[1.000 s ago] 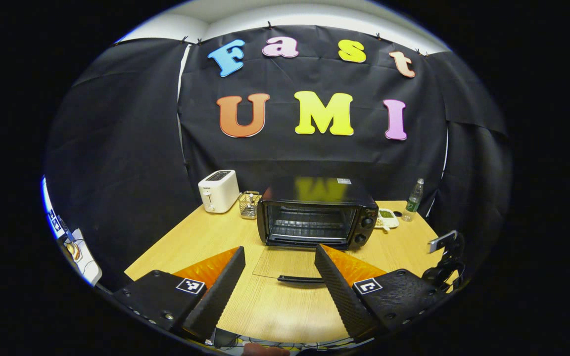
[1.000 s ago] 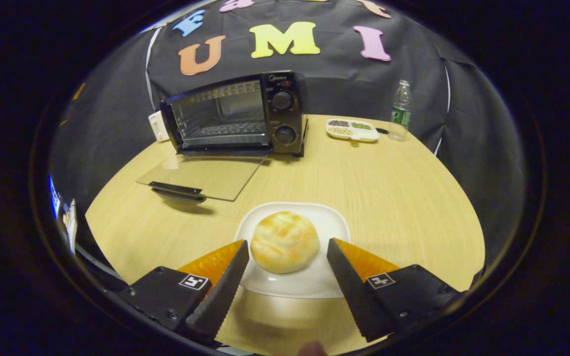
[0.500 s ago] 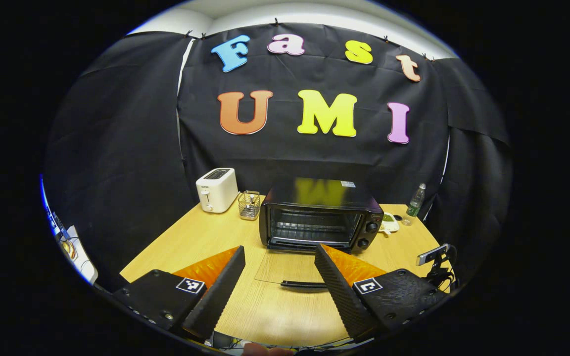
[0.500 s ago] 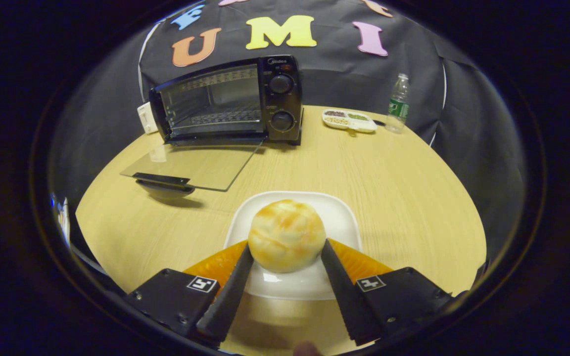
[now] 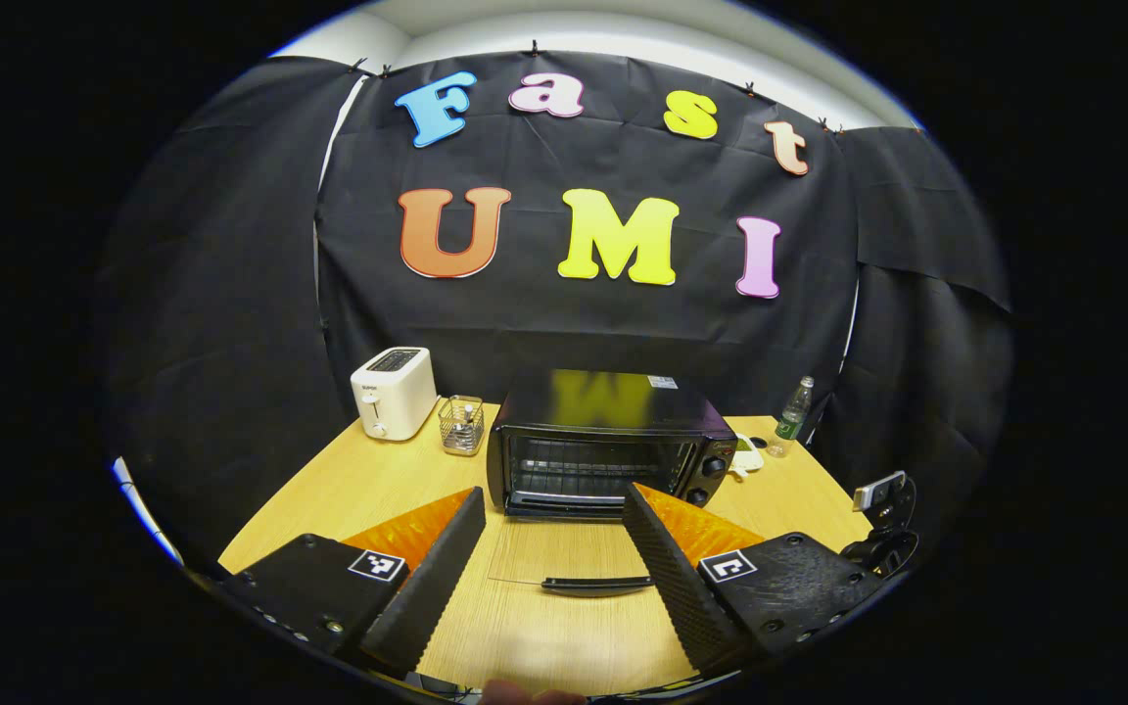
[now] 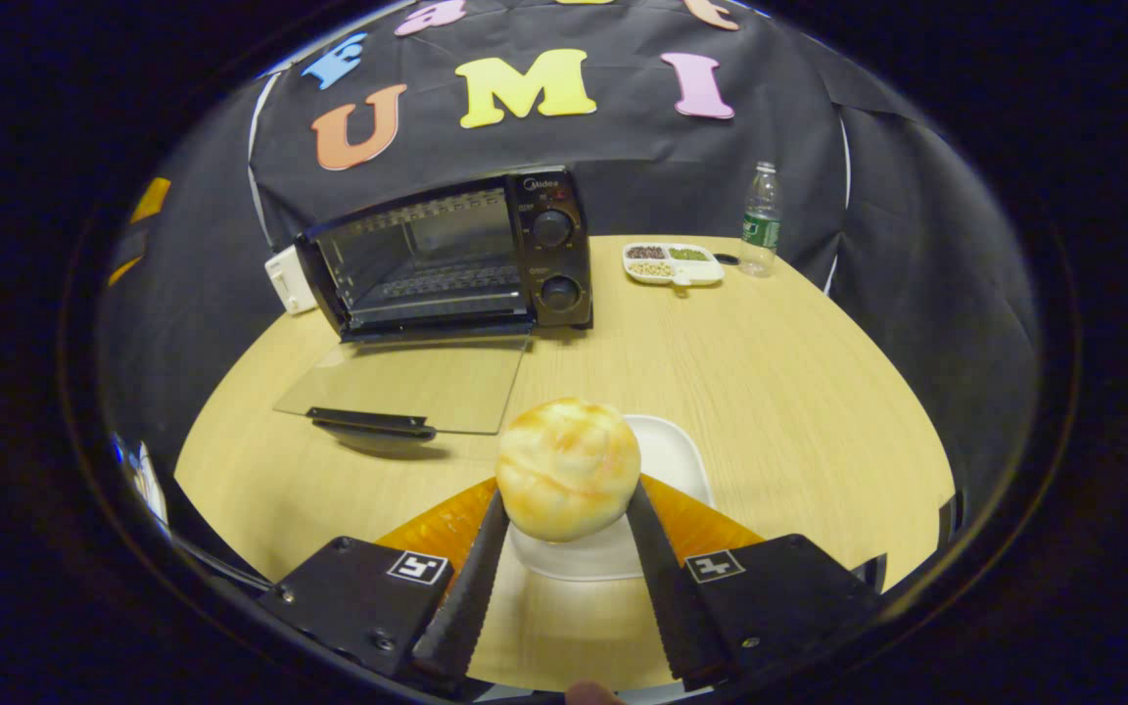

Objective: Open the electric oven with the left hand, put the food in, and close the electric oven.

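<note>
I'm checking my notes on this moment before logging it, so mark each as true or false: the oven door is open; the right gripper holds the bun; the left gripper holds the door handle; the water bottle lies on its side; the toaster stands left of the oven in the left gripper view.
1. The oven door is open. True: it lies folded down flat.
2. The right gripper holds the bun. True: both fingers press its sides above the white plate.
3. The left gripper holds the door handle. False: its fingers are spread, holding nothing.
4. The water bottle lies on its side. False: it stands upright.
5. The toaster stands left of the oven. True.
</note>
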A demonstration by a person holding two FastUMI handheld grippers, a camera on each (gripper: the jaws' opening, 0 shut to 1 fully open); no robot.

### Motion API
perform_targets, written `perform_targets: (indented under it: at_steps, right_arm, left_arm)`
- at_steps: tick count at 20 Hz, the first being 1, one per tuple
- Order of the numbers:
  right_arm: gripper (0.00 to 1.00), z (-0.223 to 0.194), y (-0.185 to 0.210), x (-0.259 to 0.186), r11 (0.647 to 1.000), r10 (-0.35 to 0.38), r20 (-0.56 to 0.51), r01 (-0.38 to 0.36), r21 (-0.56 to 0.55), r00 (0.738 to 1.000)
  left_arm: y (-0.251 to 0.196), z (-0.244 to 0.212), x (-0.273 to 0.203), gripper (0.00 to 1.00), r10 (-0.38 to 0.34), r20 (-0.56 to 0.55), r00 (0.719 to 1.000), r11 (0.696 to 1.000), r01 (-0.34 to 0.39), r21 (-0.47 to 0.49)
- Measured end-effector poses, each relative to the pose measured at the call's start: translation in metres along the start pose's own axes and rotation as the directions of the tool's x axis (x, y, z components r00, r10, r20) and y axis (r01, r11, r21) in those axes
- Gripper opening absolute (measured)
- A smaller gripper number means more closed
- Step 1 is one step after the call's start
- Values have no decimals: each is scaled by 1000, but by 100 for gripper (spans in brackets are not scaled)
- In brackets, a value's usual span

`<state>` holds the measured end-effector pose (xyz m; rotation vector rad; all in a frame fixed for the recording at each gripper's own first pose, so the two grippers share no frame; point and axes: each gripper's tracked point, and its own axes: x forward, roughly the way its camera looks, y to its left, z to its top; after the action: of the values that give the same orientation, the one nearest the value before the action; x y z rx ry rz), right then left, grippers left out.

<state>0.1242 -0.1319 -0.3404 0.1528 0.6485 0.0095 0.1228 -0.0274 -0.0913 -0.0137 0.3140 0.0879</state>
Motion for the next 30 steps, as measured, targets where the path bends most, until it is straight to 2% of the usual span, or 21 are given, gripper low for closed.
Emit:
perform_targets:
  at_steps: [4,9,13,22,27,30]
  right_arm:
    - [73,34,41,6,997,12,69,-17,77,998]
    - [73,89,98,47,979,18,164,-50,195,986]
    - [73,129,132,95,935,-4,209,-71,348,978]
    - [72,171,148,196,852,-133,243,-15,524,961]
    - [74,170,154,215,852,-144,221,7,524,965]
    - [82,170,158,211,861,-148,216,18,509,965]
  left_arm:
    - [16,0,-2,94,-26,1,1000,1000,26,11]
    - [50,-1,-4,94,-40,-17,999,999,41,36]
    - [75,-6,-10,94,-42,-35,999,995,45,90]
    - [139,-37,-25,94,-9,-114,993,989,26,149]
    - [155,-41,-28,94,-5,-124,992,990,23,142]
    - [156,-41,-28,94,-4,-124,992,994,18,112]
